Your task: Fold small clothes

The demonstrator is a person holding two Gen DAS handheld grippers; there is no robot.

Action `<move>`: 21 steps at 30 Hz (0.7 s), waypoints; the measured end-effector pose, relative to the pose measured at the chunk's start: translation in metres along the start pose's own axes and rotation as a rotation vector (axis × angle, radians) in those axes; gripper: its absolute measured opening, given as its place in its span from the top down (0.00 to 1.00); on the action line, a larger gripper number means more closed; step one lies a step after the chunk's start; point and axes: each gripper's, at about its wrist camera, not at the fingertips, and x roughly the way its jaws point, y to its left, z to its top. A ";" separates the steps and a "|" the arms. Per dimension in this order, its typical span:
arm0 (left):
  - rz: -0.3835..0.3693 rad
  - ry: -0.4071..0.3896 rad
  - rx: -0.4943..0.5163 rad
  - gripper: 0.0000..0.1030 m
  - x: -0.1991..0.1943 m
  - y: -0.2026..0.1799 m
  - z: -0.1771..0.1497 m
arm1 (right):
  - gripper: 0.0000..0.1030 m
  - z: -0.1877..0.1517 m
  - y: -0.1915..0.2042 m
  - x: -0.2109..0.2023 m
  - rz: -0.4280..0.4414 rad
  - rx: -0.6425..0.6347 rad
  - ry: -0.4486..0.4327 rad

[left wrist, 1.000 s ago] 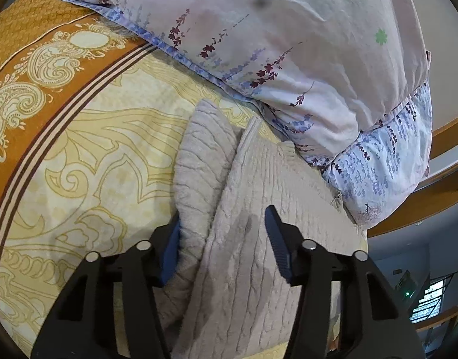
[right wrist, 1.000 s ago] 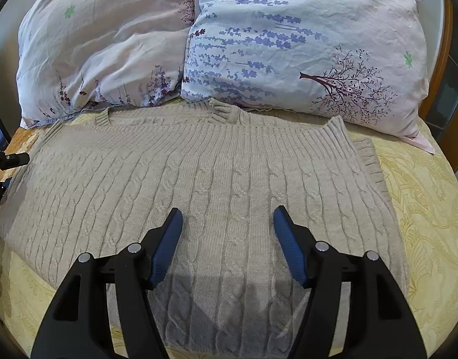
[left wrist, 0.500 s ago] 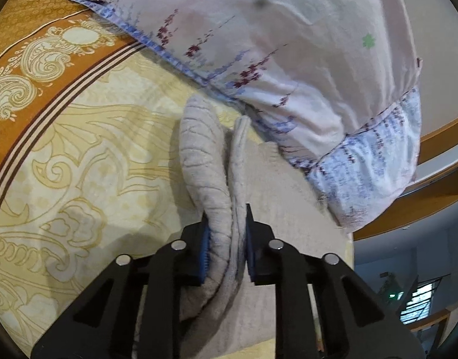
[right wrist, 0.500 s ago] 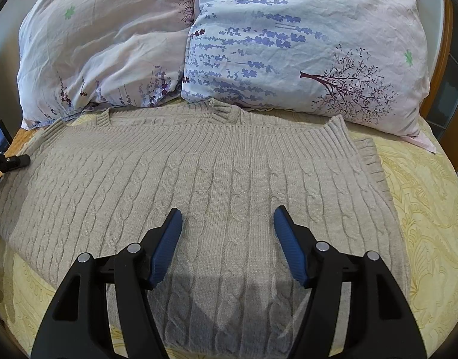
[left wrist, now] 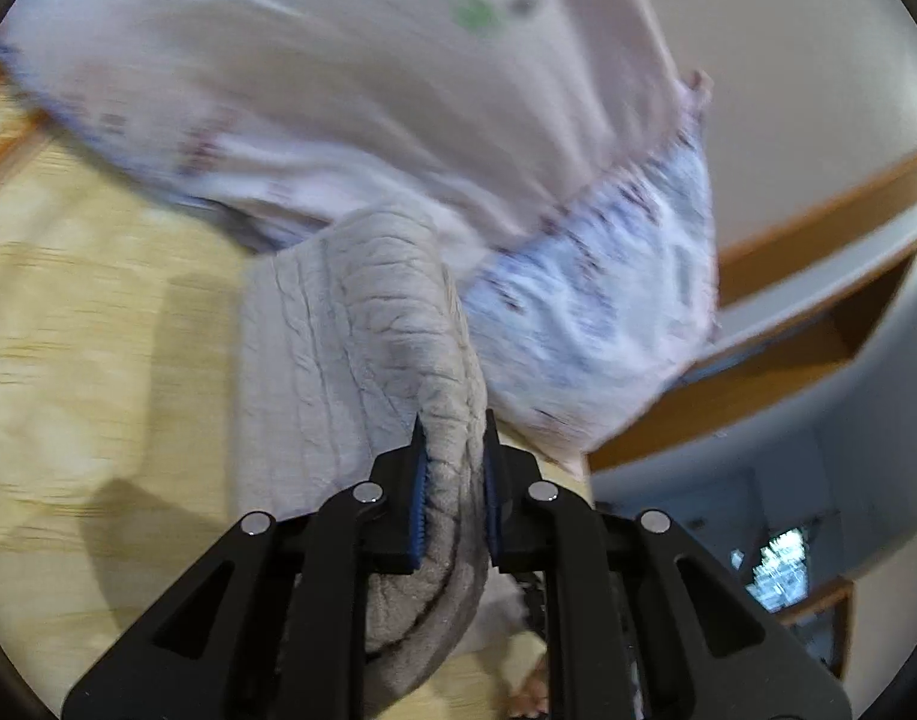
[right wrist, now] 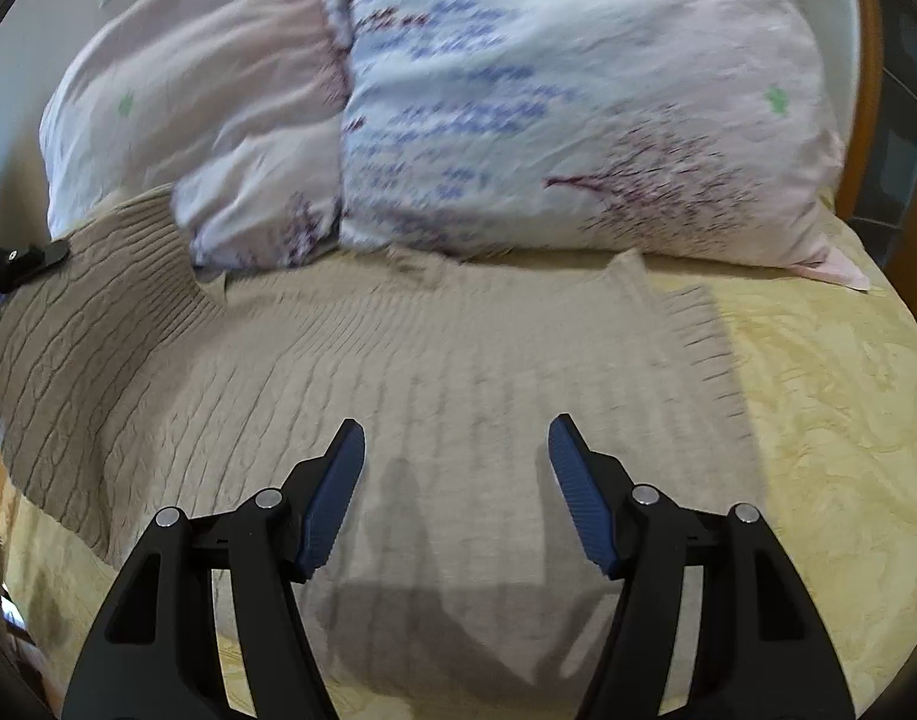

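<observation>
Beige knit sweater (right wrist: pixel 434 372) lies flat on bed (right wrist: pixel 830 396) below pillows (right wrist: pixel 578 96). Left gripper (left wrist: pixel 454 468) has just closed, fingers pinching its raised left edge. Right gripper (right wrist: pixel 455 480) hovers above, fingers wide, empty. Risk: thick knit slips from pinch w/ fast lift; fold goes crooked.

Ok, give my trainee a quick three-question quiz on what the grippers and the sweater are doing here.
1. True or false: the left gripper is shut on the sweater.
2. Which best describes the right gripper? A) shut on the sweater B) open above the sweater C) gripping a pillow
3. What lies directly behind the sweater on the bedspread?

Key: 1 true. 2 B. 3 two floral pillows, side by side.
</observation>
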 end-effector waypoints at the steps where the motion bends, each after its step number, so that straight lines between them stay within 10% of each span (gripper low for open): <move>1: -0.016 0.018 0.016 0.86 0.011 -0.010 0.000 | 0.36 0.001 -0.006 -0.003 0.003 0.011 -0.009; 14: -0.225 0.368 -0.069 0.87 0.150 -0.039 -0.064 | 0.36 0.004 -0.080 -0.018 0.068 0.225 -0.001; 21: -0.037 0.165 0.074 0.55 0.069 -0.031 -0.043 | 0.36 0.017 -0.081 -0.003 0.385 0.341 0.105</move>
